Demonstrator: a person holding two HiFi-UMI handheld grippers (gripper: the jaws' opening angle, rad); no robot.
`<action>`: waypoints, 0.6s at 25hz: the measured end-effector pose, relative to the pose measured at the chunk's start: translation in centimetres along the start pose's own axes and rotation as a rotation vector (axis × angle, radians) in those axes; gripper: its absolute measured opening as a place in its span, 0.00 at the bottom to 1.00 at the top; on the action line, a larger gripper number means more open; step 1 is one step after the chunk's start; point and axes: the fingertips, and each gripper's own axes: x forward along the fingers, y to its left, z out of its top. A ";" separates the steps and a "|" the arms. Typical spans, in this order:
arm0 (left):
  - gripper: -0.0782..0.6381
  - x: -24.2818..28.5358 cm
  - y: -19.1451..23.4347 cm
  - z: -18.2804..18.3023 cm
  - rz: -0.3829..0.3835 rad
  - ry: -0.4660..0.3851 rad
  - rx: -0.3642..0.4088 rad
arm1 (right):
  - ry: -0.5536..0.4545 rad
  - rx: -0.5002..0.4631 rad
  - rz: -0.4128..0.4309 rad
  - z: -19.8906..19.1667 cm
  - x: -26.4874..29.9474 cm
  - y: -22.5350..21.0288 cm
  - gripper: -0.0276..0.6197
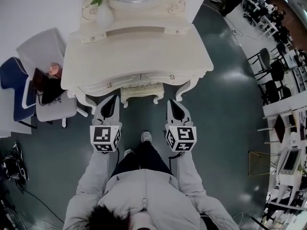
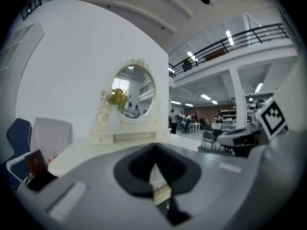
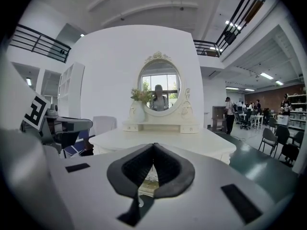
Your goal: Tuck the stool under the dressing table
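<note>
A: Stool, where?

B: The stool (image 1: 140, 92) is under the cream dressing table (image 1: 139, 51), between the table's front legs. Only its scalloped front edge and two carved legs show past the tabletop.

A: Left gripper?

B: The left gripper (image 1: 112, 98) is clenched, pads pressed together with nothing between them. It is in the air near the table's front, to the left of the stool and clear of it. Its marker cube (image 1: 105, 138) faces up at the head camera.

A: And the right?

B: Same. The right gripper (image 1: 172, 103) has its jaws closed tight on nothing. It hangs to the right of the stool, near the table's right front leg, touching neither. Both grippers point at the table, side by side.

A: What's on the table?

B: There is an oval mirror (image 3: 159, 91) in a carved frame at the back. A white vase (image 3: 138, 112) of yellow flowers stands at its left. Below the mirror is a low shelf unit.

A: Surroundings?

B: A grey chair (image 1: 42, 51) and a blue chair (image 1: 12, 80) stand left of the table. A dark thing (image 1: 45, 90) lies on the grey seat, kind unclear. The person stands facing the table, one shoe (image 1: 146, 137) showing on the dark floor (image 1: 230, 104) between the grippers. Desks and office chairs are well off to the right.
</note>
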 end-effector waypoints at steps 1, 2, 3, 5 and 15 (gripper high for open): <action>0.12 -0.3 0.1 0.4 0.004 -0.007 -0.001 | -0.008 -0.007 -0.002 0.5 -0.3 0.1 0.05; 0.12 -0.5 0.2 0.9 0.009 -0.014 0.000 | -0.017 -0.016 -0.004 1.0 -0.7 0.2 0.05; 0.12 -0.8 0.3 1.4 0.013 -0.022 0.005 | -0.026 -0.025 -0.007 1.5 -1.0 0.3 0.05; 0.12 -1.4 0.3 2.4 0.018 -0.039 0.027 | -0.052 -0.039 -0.009 2.7 -1.7 0.5 0.05; 0.12 -4.1 -0.7 7.2 -0.002 -0.148 0.032 | -0.160 -0.075 -0.028 7.1 -5.5 1.5 0.05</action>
